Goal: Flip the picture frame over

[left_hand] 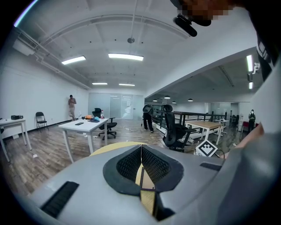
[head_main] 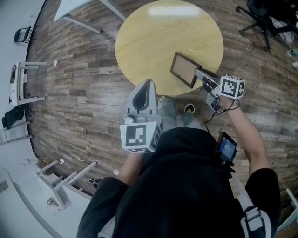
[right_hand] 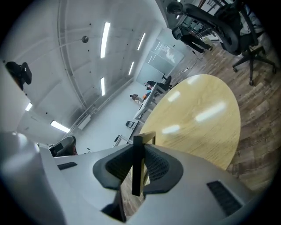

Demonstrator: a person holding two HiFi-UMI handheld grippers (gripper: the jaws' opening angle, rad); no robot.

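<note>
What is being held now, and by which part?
The right claw holds the picture frame by its edge; the left claw is empty.

A round yellow table [head_main: 153,32] stands on the plank floor [head_main: 79,93]. 1 black office chair [head_main: 263,11] sits nearby; 1 white desk [left_hand: 83,126] and 1 folding chair [left_hand: 41,118] stand farther off.

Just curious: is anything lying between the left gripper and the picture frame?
No: the head view shows only bare round table between left gripper and picture frame.
</note>
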